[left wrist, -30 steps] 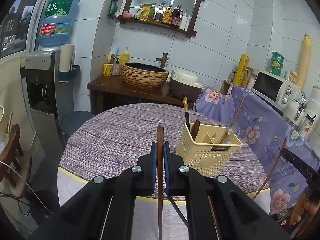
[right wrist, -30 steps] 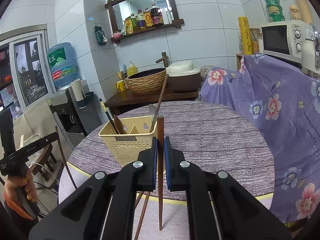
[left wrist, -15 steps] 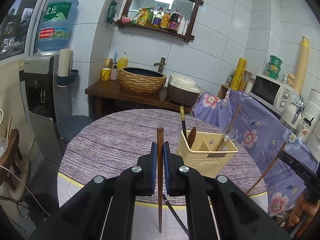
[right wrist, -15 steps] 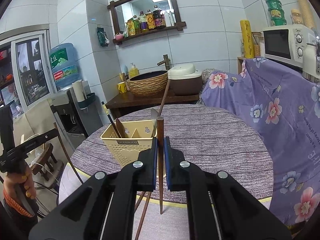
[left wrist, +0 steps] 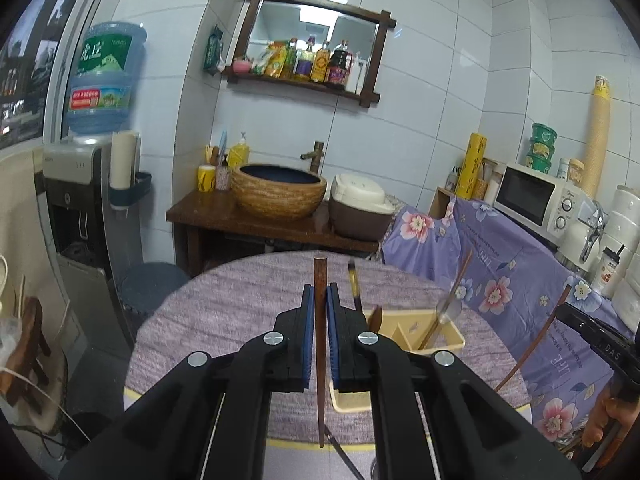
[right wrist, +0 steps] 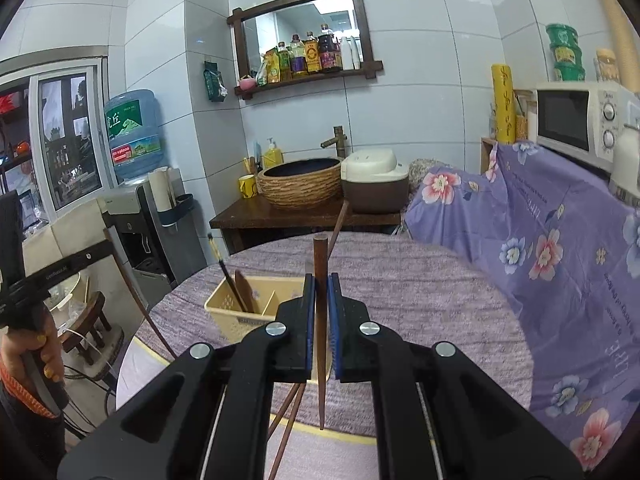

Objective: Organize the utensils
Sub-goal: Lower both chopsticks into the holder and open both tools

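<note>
Plainly hidden: the near wall of the yellow utensil caddy (left wrist: 436, 338) is covered by the left gripper's fingers in the left wrist view; only its rim and one lower corner show
Cut off: loose brown chopsticks (right wrist: 286, 420) run out of the right wrist view under the right gripper, and their far ends cannot be seen
Hard to make out: a thin dark utensil (left wrist: 342, 454) below the left gripper's chopstick, too little of it showing to name
Caddy contents: a black chopstick (right wrist: 230, 284) and a brown wooden piece (right wrist: 245, 290) lean in one compartment; a metal spoon (left wrist: 447, 308) with a long brown handle leans in another (a divider stands between them)
Caddy place: on the round table (right wrist: 420, 300) with the purple woven cloth, well in from its edge
Left gripper (left wrist: 319, 300): clamped on a brown chopstick (left wrist: 319, 276) held upright, thick end above the blue pads, tip hanging over the table edge
Right gripper (right wrist: 319, 290): clamped likewise on its own brown chopstick (right wrist: 320, 256), upright; the caddy sits just behind and to the left of it
Person: a hand (right wrist: 34, 354) grips the left tool's handle at the picture's edge; the rest is out of frame
</note>
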Motion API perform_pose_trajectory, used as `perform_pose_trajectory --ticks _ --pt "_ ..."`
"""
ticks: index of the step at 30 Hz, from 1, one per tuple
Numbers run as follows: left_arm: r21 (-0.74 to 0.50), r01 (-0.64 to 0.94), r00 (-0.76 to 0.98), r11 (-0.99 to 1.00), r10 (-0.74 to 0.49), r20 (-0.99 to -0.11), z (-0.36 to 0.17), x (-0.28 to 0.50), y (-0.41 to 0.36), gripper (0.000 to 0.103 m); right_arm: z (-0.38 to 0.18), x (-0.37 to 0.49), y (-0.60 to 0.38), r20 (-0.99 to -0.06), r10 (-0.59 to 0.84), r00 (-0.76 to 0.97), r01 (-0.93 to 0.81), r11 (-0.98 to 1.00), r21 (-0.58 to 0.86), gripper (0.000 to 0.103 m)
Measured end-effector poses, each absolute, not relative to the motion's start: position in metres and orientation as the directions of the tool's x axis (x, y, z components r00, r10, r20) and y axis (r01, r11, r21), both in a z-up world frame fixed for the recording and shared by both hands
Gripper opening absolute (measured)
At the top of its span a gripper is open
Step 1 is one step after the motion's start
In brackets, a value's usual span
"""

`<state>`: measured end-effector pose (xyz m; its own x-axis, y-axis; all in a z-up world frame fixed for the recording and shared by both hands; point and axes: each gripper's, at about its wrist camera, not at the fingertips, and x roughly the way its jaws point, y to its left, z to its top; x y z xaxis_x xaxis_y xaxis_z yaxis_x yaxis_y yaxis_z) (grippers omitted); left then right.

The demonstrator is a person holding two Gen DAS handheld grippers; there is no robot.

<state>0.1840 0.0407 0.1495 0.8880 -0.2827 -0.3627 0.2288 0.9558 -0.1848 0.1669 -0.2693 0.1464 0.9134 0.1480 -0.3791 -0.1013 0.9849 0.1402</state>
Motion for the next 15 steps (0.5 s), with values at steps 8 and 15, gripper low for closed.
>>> perform_pose_trajectory --ticks 8,15 --pt "-0.201 0.271 0.918 0.941 -0.316 -0.24 0.233 0.198 0.027 0.008 0.242 0.184 -0.263 -0.223 0.149 0.963 -0.123 0.985 0.124 0.007" --pt "-0.21 0.291 0.918 0.934 -0.334 -0.213 0.243 0.217 -0.01 0.008 0.26 0.209 -0.242 -0.176 0.144 0.974 -0.121 0.983 0.138 0.007"
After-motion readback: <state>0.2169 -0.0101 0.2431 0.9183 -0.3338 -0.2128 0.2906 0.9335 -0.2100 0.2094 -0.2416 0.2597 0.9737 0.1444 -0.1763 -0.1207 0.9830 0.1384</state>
